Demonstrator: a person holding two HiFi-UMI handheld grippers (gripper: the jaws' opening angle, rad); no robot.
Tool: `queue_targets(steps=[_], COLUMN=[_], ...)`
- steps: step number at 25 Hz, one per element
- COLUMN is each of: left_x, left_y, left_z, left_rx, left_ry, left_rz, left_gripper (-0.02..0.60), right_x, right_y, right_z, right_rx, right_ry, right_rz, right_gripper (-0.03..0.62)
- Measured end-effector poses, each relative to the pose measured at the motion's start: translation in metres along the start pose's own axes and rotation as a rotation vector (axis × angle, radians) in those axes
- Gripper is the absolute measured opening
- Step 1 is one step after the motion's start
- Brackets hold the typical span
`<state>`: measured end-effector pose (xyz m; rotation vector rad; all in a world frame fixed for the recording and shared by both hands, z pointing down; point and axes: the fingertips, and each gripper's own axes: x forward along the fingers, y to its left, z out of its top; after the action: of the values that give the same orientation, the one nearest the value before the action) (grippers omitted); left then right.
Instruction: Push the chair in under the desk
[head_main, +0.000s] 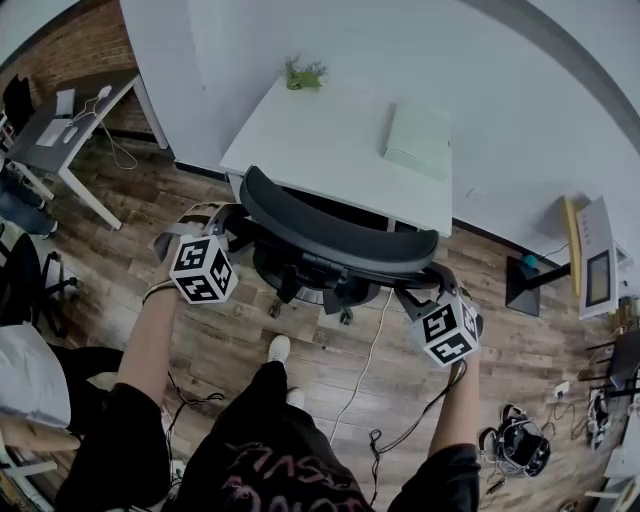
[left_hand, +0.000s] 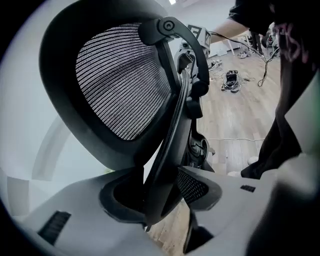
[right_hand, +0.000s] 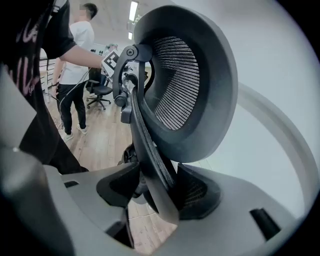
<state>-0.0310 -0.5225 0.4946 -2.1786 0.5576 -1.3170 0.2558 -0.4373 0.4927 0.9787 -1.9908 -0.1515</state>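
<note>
A black office chair with a mesh back (head_main: 330, 240) faces the white desk (head_main: 300, 140), its seat partly under the desk's front edge. My left gripper (head_main: 232, 228) is shut on the left edge of the chair's back; in the left gripper view (left_hand: 161, 196) the back's black rim (left_hand: 172, 125) runs between the jaws. My right gripper (head_main: 418, 292) is shut on the right edge of the back, and the rim (right_hand: 150, 145) sits clamped between the jaws (right_hand: 159, 192) in the right gripper view. The mesh (right_hand: 175, 85) curves away toward the desk.
A small green plant (head_main: 304, 73) and a pale flat box (head_main: 418, 140) lie on the desk. A white cable (head_main: 368, 365) trails over the wooden floor past my white shoe (head_main: 279, 348). A second desk (head_main: 70, 120) stands far left, gear (head_main: 515, 445) lies lower right. A person (right_hand: 80, 60) stands behind.
</note>
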Motion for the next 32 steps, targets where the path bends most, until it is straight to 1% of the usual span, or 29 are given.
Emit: queue_targets(steps=[5,12,32], left_x=[0.018,0.038,0.076], left_y=[0.018,0.041,0.086], left_z=[0.001,0.001,-0.004], left_rx=[0.009,0.012,0.009], left_ry=[-0.015,-0.023,-0.035], left_rz=[-0.008,-0.001,0.009], left_gripper=[0.216,0.218,0.222], right_x=[0.013,0.031,0.068], right_y=[-0.018,-0.041,-0.084], right_z=[0.002,0.005,0.012], right_rx=[0.006,0.014,0.021], right_ry=[0.002,0.005,0.012], right_rz=[0.0,-0.008,-0.023], right_gripper=[0.244,0.245,0.247])
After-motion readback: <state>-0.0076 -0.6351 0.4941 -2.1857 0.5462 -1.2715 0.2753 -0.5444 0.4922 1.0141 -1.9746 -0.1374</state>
